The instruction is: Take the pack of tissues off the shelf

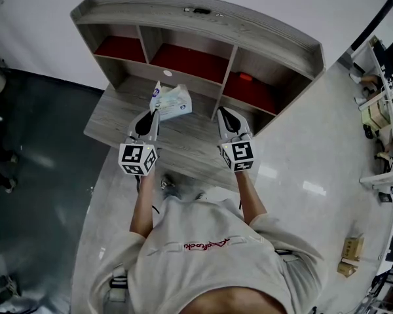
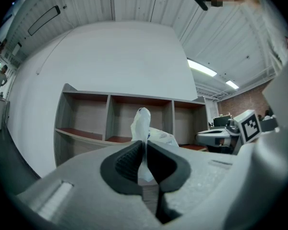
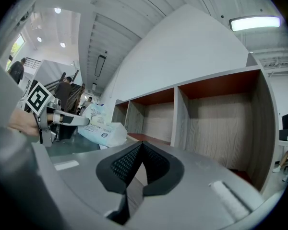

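The pack of tissues point(image 1: 172, 101), white and pale blue plastic, hangs over the wooden desk point(image 1: 111, 113) in front of the shelf point(image 1: 203, 28). My left gripper point(image 1: 155, 112) is shut on the pack's crimped end flap; in the left gripper view the flap point(image 2: 142, 123) rises from between the closed pads. My right gripper point(image 1: 220, 111) is shut with nothing in it, to the right of the pack and apart from it. The right gripper view shows the pack point(image 3: 103, 127) at left, held by the other gripper.
The shelf has three red-floored compartments point(image 1: 190, 63); a small red object point(image 1: 245, 77) lies in the right one. The desk's front edge runs just under both grippers. Shelving with boxes point(image 1: 380, 110) stands far right on the glossy floor.
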`<state>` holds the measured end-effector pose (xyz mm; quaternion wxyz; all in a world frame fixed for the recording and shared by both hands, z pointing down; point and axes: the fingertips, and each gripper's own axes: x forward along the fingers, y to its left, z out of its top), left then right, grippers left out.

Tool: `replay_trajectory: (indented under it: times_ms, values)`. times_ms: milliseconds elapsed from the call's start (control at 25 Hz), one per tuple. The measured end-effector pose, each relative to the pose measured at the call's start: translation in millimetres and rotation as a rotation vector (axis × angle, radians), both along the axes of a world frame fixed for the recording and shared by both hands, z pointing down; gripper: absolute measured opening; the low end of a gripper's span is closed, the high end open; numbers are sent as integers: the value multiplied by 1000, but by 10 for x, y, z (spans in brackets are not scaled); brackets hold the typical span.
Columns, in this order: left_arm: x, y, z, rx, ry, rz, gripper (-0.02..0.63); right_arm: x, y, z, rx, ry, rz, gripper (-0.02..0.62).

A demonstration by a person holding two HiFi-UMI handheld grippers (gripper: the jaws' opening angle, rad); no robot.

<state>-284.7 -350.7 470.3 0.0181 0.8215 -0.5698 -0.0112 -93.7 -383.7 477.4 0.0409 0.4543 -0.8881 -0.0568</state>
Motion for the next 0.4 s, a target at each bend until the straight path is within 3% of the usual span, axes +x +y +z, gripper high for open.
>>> replay_trajectory:
  times_ms: [400]
  values:
    - [30,29,-8,0,-9,0,12,-16,57,4,3,-1,-3,2]
